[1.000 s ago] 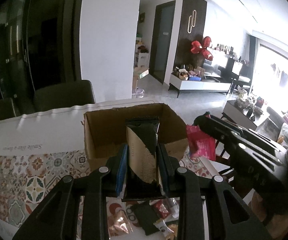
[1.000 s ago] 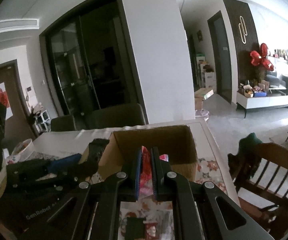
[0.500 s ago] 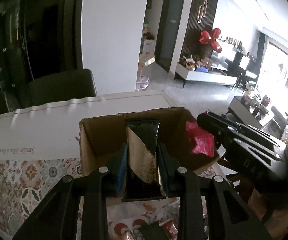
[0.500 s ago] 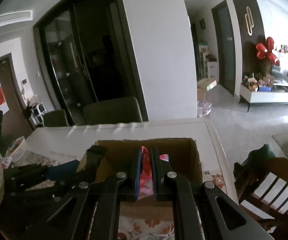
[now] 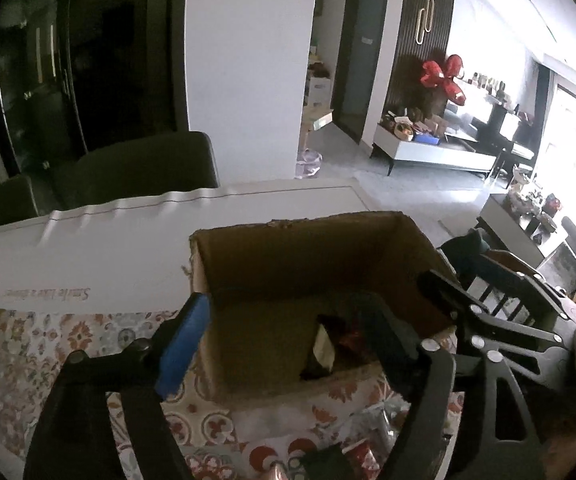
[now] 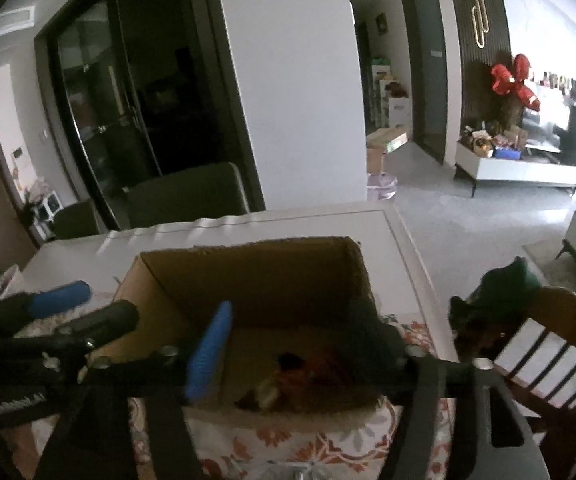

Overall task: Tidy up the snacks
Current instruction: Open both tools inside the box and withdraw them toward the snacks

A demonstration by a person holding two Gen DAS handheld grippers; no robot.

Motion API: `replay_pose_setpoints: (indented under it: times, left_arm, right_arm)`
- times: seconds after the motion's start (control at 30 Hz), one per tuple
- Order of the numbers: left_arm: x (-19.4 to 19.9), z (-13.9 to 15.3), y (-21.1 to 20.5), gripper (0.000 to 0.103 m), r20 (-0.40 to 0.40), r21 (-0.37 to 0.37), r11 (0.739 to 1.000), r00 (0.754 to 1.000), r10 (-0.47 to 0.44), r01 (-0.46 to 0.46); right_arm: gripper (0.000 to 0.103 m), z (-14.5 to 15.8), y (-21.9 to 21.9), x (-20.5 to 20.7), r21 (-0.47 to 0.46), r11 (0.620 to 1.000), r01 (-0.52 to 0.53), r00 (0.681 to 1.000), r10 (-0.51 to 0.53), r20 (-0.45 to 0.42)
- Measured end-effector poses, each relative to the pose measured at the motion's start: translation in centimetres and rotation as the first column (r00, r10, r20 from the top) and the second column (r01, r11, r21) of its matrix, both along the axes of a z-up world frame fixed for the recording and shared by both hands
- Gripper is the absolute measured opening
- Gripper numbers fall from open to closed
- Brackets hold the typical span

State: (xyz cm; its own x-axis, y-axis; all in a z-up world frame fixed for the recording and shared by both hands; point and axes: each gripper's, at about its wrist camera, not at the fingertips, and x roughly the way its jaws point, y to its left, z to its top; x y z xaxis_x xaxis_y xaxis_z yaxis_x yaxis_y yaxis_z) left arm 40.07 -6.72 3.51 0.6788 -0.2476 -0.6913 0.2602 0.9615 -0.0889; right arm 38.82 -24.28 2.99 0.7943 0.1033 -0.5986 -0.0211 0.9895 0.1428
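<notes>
An open cardboard box (image 5: 308,256) stands on the table. A black and gold snack packet (image 5: 322,350) lies on its floor with a red packet (image 5: 354,336) beside it. My left gripper (image 5: 283,324) hangs over the box's near wall, its jaws opening, and nothing is between them. In the right wrist view the same box (image 6: 255,276) holds the red packet (image 6: 320,368). My right gripper (image 6: 292,336) hangs above that packet, jaws opening and free of it. The left gripper (image 6: 105,304) shows at the box's left corner.
The box sits where a floral tablecloth (image 5: 47,344) meets the white tabletop (image 5: 87,248). Loose snack packets (image 5: 352,452) lie at the near edge. Dark chairs (image 5: 143,168) stand behind the table. A wooden chair (image 6: 548,352) stands at its right end.
Both grippers moved forward and down over the box, then opened. The black packet left the left jaws and the red packet left the right jaws. Both packets now lie inside the box.
</notes>
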Motion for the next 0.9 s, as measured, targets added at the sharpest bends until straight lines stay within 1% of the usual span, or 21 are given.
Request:
replay_pose_setpoints:
  times: [0.03,0.07,0.1,0.17,0.27,0.33,0.53,0.7,0.9]
  left_arm:
    - [-0.5,0.2,0.1,0.082,0.0,-0.006,1.0,1.0,-0.005,0.005]
    - [-1.1,0.4,0.4,0.084,0.0,-0.012,1.0,1.0,-0.007,0.007]
    - [-1.6,0.6,0.7,0.085,0.002,-0.019,1.0,1.0,-0.005,0.005]
    - [-2.6,1.0,1.3,0.087,0.011,-0.023,1.0,1.0,-0.007,0.007]
    - [-4.0,1.6,1.7,0.088,0.025,-0.014,1.0,1.0,-0.005,0.006]
    - [-5.0,1.9,2.2,0.088,0.037,-0.004,1.0,0.999,-0.007,0.007]
    - [-9.1,1.9,3.4,0.089,0.097,0.039,0.999,0.995,-0.024,0.02]
    - [-12.3,1.4,4.7,0.089,0.113,0.04,0.998,0.993,-0.046,0.042]
    - [-15.6,0.8,6.4,0.089,0.157,0.063,0.996,0.985,-0.072,0.063]
  right_arm:
    - [0.078,0.2,0.2,-0.5,-0.014,1.0,0.001,1.0,0.0,0.007]
    - [0.085,0.3,0.5,-1.0,-0.031,1.0,0.004,1.0,-0.004,0.011]
    - [0.089,0.5,0.7,-1.5,-0.049,0.999,0.014,1.0,-0.013,0.011]
    - [0.09,1.0,1.1,-2.7,-0.067,0.998,0.021,1.0,-0.019,0.021]
    - [0.093,1.5,1.3,-3.9,-0.076,0.997,0.023,1.0,-0.022,0.018]
    - [0.093,1.8,1.6,-4.8,-0.081,0.996,0.038,0.999,-0.037,0.011]
    - [0.093,1.7,2.5,-8.1,-0.072,0.997,0.033,0.999,-0.032,0.013]
    - [0.093,2.0,3.4,-11.7,-0.072,0.995,0.075,0.995,-0.069,0.077]
    - [0.093,2.1,5.4,-15.1,-0.081,0.995,0.063,0.992,-0.054,0.113]
